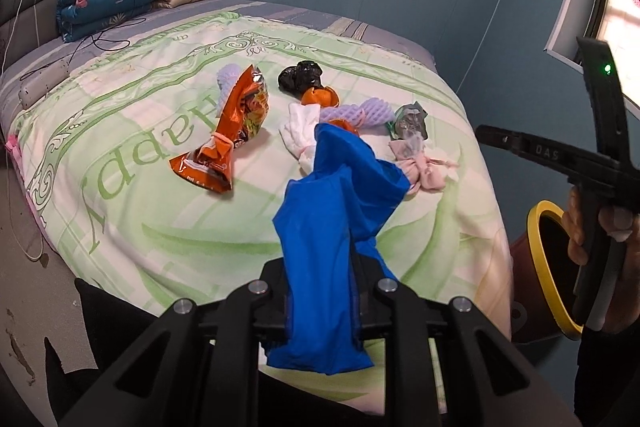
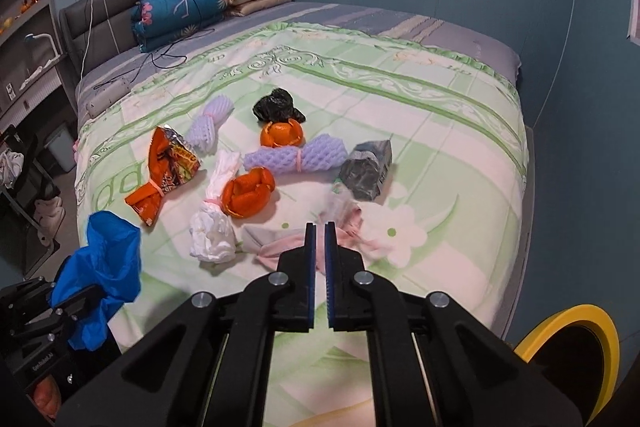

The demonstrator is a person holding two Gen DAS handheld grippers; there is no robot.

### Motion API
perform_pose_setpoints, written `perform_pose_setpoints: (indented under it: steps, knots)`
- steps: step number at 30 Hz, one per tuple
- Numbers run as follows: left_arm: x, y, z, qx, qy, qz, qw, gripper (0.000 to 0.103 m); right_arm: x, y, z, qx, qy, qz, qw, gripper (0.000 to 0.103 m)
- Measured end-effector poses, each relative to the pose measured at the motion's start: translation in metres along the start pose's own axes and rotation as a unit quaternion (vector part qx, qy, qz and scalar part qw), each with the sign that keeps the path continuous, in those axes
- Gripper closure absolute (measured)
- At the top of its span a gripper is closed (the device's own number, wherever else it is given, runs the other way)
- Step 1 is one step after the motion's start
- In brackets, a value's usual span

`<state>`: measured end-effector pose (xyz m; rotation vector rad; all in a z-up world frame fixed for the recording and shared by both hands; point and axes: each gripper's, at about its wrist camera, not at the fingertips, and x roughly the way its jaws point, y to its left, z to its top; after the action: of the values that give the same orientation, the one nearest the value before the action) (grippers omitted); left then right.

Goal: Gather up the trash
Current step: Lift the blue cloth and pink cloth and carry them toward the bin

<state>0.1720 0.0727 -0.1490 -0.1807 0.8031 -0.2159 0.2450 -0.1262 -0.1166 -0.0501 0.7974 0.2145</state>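
Note:
My left gripper [image 1: 320,307] is shut on a blue plastic bag [image 1: 336,227], held above the bed's near edge; it also shows in the right wrist view [image 2: 104,259]. My right gripper [image 2: 319,231] is shut and empty, just above a pink cloth scrap [image 2: 288,247]. On the bedspread [image 2: 440,131] lie an orange snack wrapper [image 2: 168,171], a white tissue bundle [image 2: 214,227], orange peels [image 2: 248,193], purple foam nets [image 2: 296,159], a black bag [image 2: 276,105] and a grey wrapper [image 2: 366,169].
A bin with a yellow rim [image 2: 576,347] stands on the floor right of the bed. Folded quilts [image 2: 188,7] and cables lie at the headboard. A desk and chair [image 2: 24,163] stand left of the bed.

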Motion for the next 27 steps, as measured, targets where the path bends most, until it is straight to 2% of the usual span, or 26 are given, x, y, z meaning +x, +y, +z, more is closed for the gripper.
perform_pose_setpoints:
  steps: [8, 9, 10, 11, 12, 14, 21, 25, 27]
  knots:
    - [0.000, 0.001, -0.001, -0.005, 0.004, -0.009, 0.9999, 0.085, 0.031, -0.009, -0.006, 0.021, 0.033, 0.023, 0.999, 0.098]
    - [0.001, 0.002, -0.001, -0.006, 0.005, -0.009, 0.9999, 0.085, 0.043, -0.010, -0.006, 0.031, 0.045, 0.026, 0.998, 0.090]
    - [0.001, 0.003, -0.001, -0.007, 0.005, -0.010, 0.9999, 0.085, 0.051, -0.012, -0.006, 0.035, 0.051, 0.026, 0.998, 0.067]
    - [0.002, 0.004, -0.001, -0.008, 0.006, -0.010, 0.9999, 0.085, 0.060, -0.012, -0.006, 0.043, 0.053, 0.024, 0.997, 0.055]
    - [0.002, 0.005, -0.001, -0.010, 0.006, -0.010, 0.9999, 0.085, 0.065, -0.012, -0.005, 0.045, 0.054, 0.020, 0.997, 0.050]
    - [0.002, 0.008, -0.002, -0.014, 0.007, -0.010, 0.9998, 0.085, 0.081, -0.010, -0.002, 0.041, 0.065, 0.003, 0.997, 0.058]
    - [0.001, 0.016, -0.001, -0.020, 0.003, -0.006, 0.9998, 0.085, 0.126, -0.003, 0.000, 0.038, 0.103, -0.027, 0.994, 0.059]
    - [0.000, 0.018, -0.001, -0.023, 0.003, -0.007, 0.9997, 0.085, 0.125, -0.002, 0.000, 0.032, 0.098, -0.031, 0.994, 0.080]
    - [-0.002, 0.018, -0.001, -0.024, 0.000, -0.006, 0.9997, 0.085, 0.116, -0.001, 0.002, 0.029, 0.084, -0.034, 0.995, 0.082]
